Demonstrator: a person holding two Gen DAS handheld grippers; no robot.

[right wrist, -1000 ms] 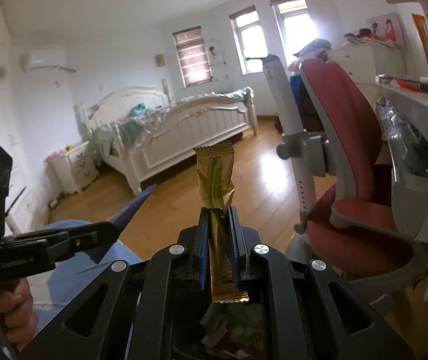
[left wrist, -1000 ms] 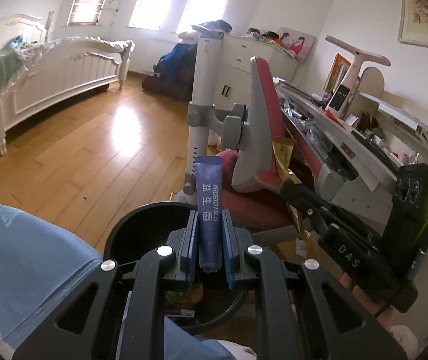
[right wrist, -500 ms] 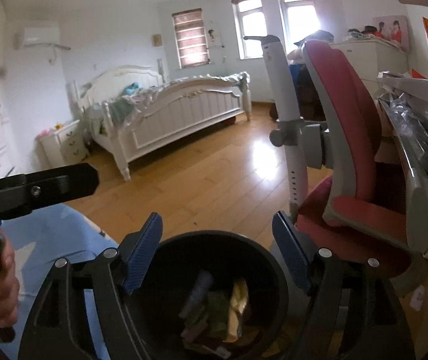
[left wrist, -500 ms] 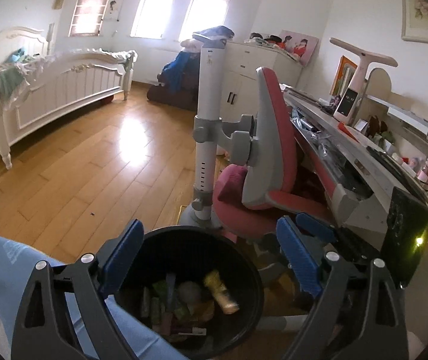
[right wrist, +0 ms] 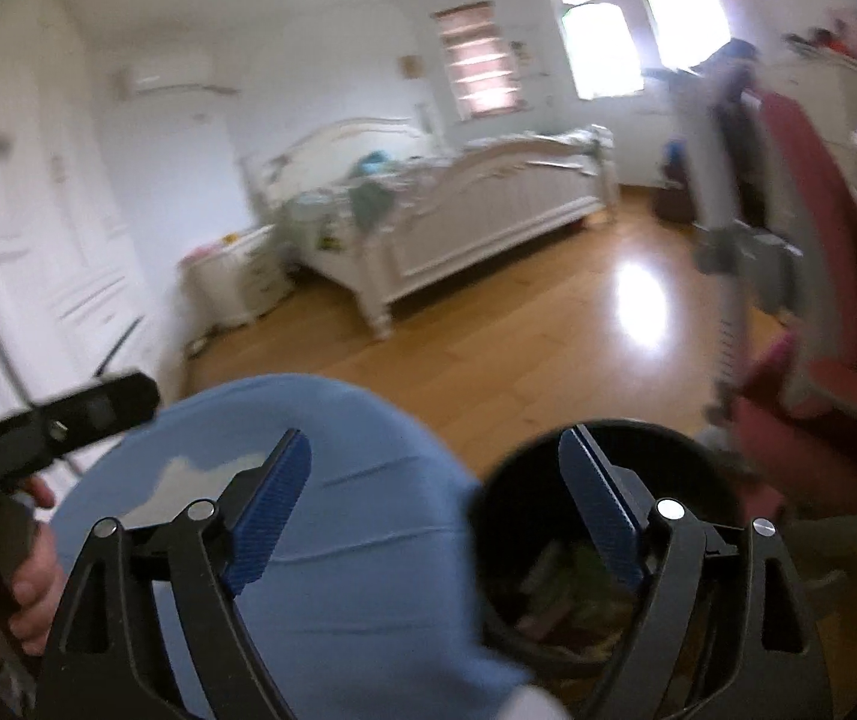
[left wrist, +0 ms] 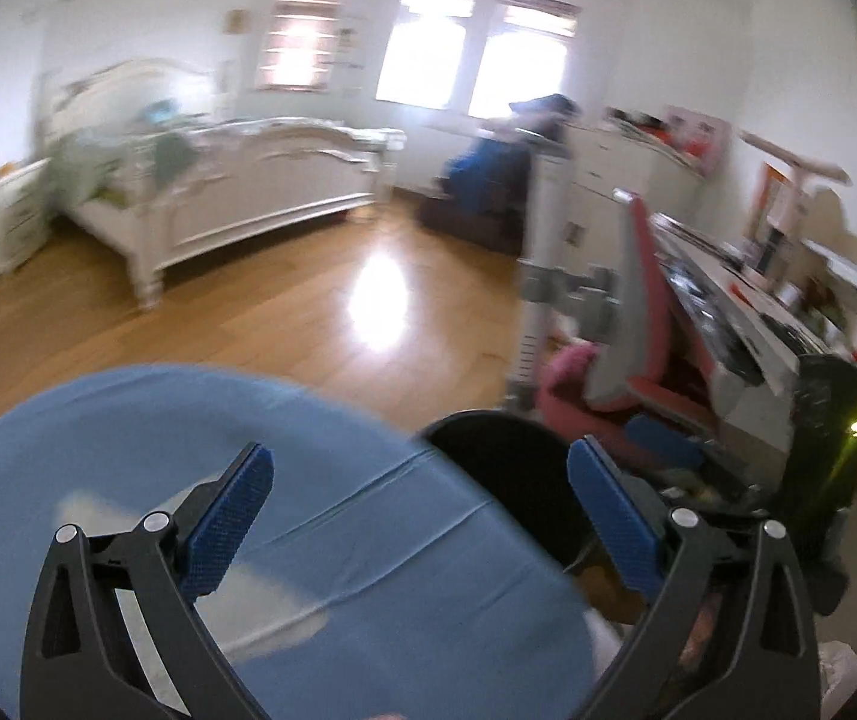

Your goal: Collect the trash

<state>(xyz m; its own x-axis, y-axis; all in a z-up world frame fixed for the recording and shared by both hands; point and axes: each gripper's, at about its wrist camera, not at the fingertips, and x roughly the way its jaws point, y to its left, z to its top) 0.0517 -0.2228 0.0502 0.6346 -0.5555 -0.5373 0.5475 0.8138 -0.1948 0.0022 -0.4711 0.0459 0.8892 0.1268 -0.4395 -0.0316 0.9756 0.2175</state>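
A black round trash bin stands on the wooden floor; in the right wrist view several wrappers lie inside it. My left gripper is open and empty, above the person's blue-clad knee and left of the bin. My right gripper is open and empty, its right finger over the bin's rim. The right gripper's body also shows in the left wrist view; the left gripper's body shows in the right wrist view. Both views are blurred.
A pink and grey desk chair stands just behind the bin, against a cluttered desk at the right. A white bed and nightstand stand far across the wooden floor.
Both grippers opened and dropped the blue tube and the gold wrapper into the bin. Both then swung left and back, so the bin now sits to the right and the knee fills the foreground.
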